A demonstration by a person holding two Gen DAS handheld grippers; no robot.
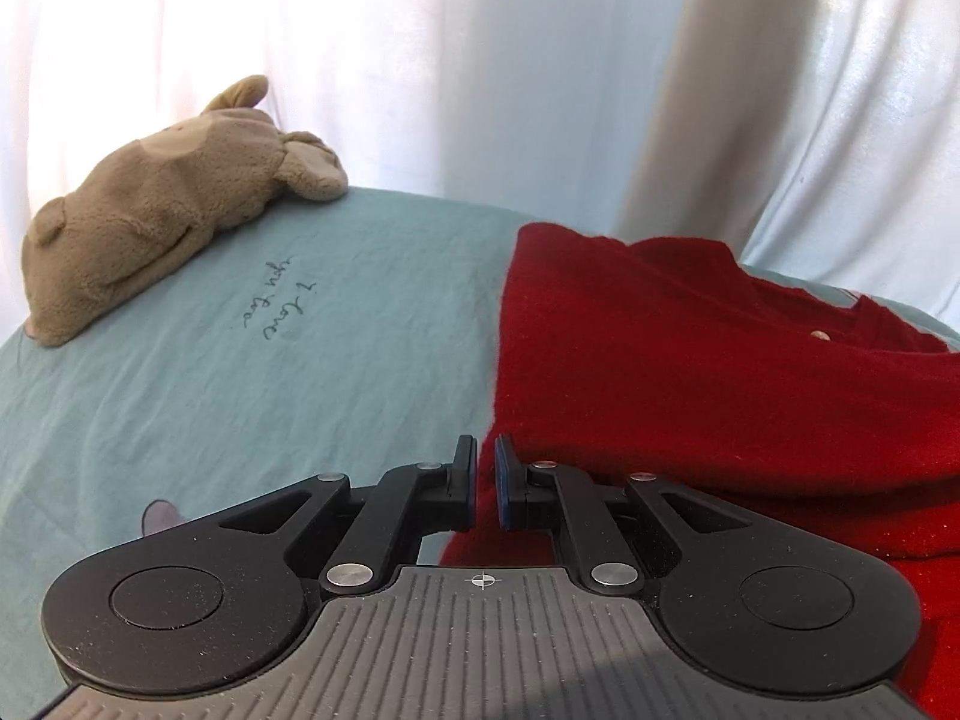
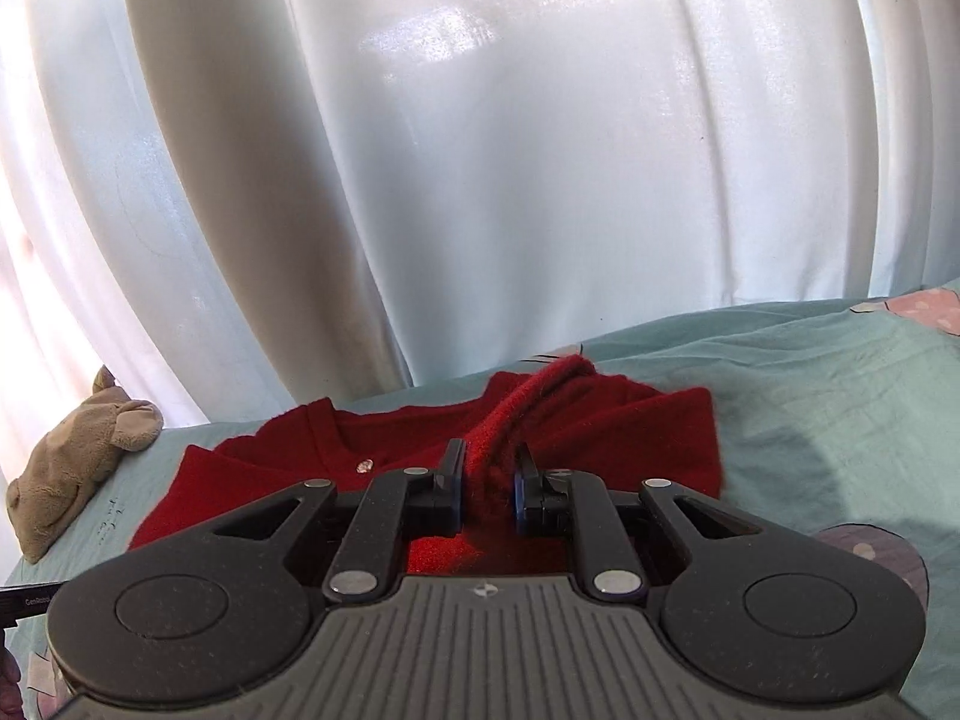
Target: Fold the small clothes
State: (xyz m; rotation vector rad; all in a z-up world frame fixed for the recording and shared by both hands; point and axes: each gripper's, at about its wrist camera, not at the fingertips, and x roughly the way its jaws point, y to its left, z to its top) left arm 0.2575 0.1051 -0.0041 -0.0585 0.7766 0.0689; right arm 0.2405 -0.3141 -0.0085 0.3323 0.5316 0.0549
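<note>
A small red knitted cardigan (image 1: 690,360) with a pale button lies on the teal bedsheet (image 1: 240,372). My left gripper (image 1: 486,468) hangs just over the cardigan's left edge, its jaws nearly together with a thin empty gap between the pads. In the right wrist view my right gripper (image 2: 489,468) is shut on a bunched, lifted fold of the red cardigan (image 2: 630,438), which rises as a ridge between the fingers. The pale button (image 2: 365,466) shows left of that gripper.
A beige plush toy (image 1: 162,204) lies at the far left of the bed; it also shows in the right wrist view (image 2: 72,456). White curtains (image 2: 480,180) hang right behind the bed. A pink patterned patch (image 2: 924,306) sits at the far right.
</note>
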